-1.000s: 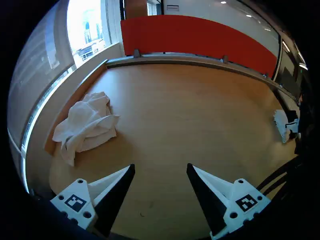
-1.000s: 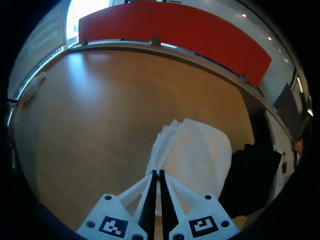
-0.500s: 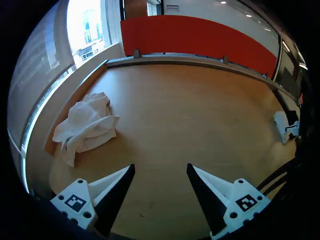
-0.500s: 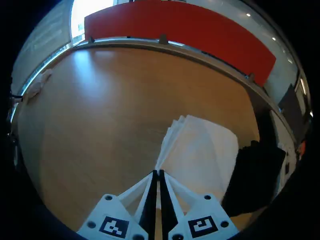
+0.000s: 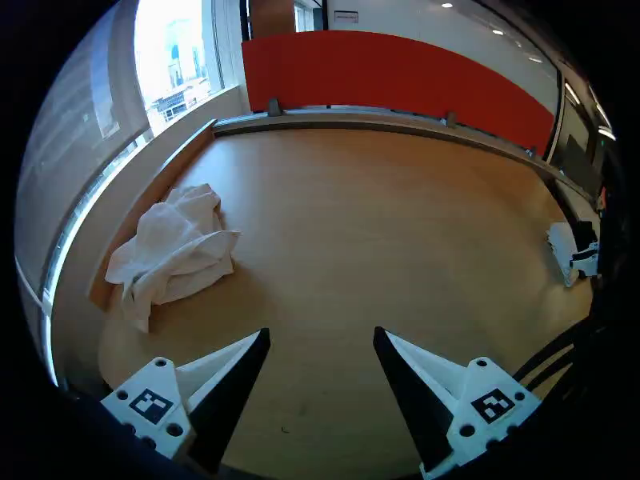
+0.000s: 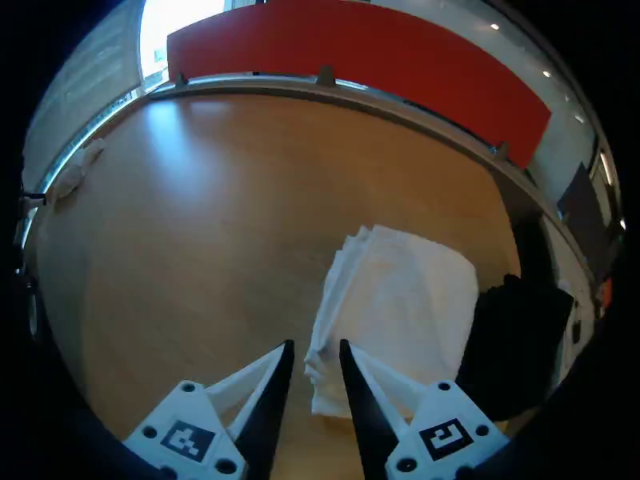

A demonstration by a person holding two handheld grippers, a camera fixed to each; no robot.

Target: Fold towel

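Right gripper view: the right gripper [image 6: 314, 356] hangs low over a wooden table [image 6: 200, 240]. Its fingers stand a narrow gap apart. A folded towel [image 6: 400, 304], white and stacked in several layers, lies flat on the table's right side. The towel's near left corner sits in the gap between the fingertips and looks unpinched. A dark thing [image 6: 516, 344], too unclear to name, lies just right of the towel. A red panel [image 6: 360, 56] runs along the table's far edge.

The step in hand looks like letting go of the folded towel. To do it well, spread the fingers a little wider until neither touches the cloth. Then draw the gripper straight back toward the near edge, lifting slightly. That way the layered edges should not be dragged or fanned out. A sideways pull could tug the left edge of the stack loose.

Left gripper view: the left gripper [image 5: 320, 340] is spread wide and holds nothing, over bare wood near the table's near edge. A crumpled towel [image 5: 172, 248] lies in a loose heap at the table's left edge, near the window. It is ahead and left of the left gripper, apart from it, and well apart from the folded towel. It appears to be unfolded.
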